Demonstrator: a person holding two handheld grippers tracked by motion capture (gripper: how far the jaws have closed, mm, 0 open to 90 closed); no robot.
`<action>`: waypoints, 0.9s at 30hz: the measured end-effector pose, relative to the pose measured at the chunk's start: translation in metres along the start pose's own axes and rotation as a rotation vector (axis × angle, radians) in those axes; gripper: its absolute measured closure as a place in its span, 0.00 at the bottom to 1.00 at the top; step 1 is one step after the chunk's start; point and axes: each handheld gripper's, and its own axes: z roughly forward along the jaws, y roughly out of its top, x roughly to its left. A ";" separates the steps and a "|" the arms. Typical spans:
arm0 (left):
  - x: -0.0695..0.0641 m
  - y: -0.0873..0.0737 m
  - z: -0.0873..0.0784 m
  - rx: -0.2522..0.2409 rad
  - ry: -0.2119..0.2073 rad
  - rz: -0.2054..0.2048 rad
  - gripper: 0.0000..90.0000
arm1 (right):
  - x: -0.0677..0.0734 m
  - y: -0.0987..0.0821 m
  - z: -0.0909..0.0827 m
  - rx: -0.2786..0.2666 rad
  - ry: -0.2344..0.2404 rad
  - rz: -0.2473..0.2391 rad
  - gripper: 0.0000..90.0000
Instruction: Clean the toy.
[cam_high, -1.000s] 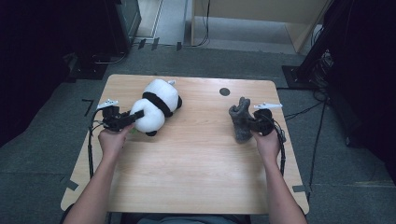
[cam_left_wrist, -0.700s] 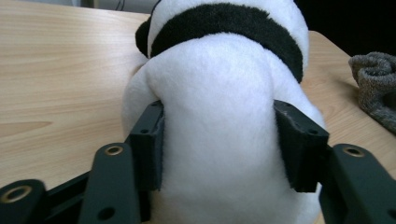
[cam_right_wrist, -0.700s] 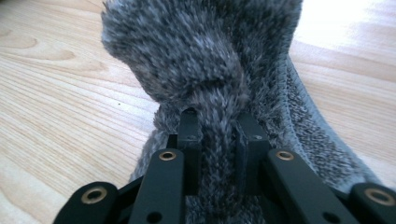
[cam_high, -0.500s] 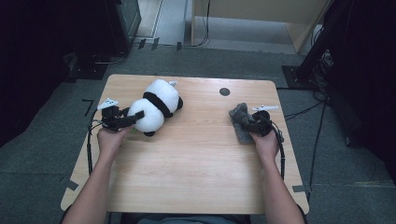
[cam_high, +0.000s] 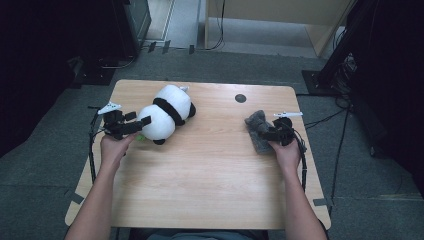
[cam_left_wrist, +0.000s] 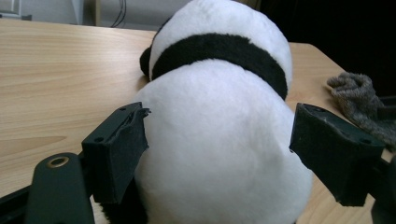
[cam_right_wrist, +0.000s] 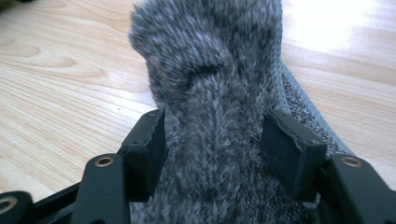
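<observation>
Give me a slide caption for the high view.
Left gripper open around panda, right gripper open around grey cloth.

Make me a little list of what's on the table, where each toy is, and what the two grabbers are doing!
table: light wooden top
panda plush: lies at the left
grey fuzzy cloth: lies at the right
left gripper: at the panda, jaws just opened, panda's white body between them, right pad clear of it
right gripper: at the cloth, jaws just opened, cloth between them
black dot: far edge of the table

One plush panda, one grey fuzzy sock, two claws, one table
</observation>
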 end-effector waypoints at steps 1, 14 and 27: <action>-0.002 0.001 -0.001 0.004 -0.001 0.010 0.20 | 0.001 0.001 -0.002 -0.002 0.004 -0.006 0.45; -0.040 0.009 -0.009 0.029 -0.028 0.135 0.20 | 0.033 0.002 -0.030 -0.054 0.038 -0.063 0.46; -0.083 0.001 0.004 0.063 -0.110 0.205 0.20 | 0.074 -0.004 -0.039 -0.098 0.105 -0.138 0.47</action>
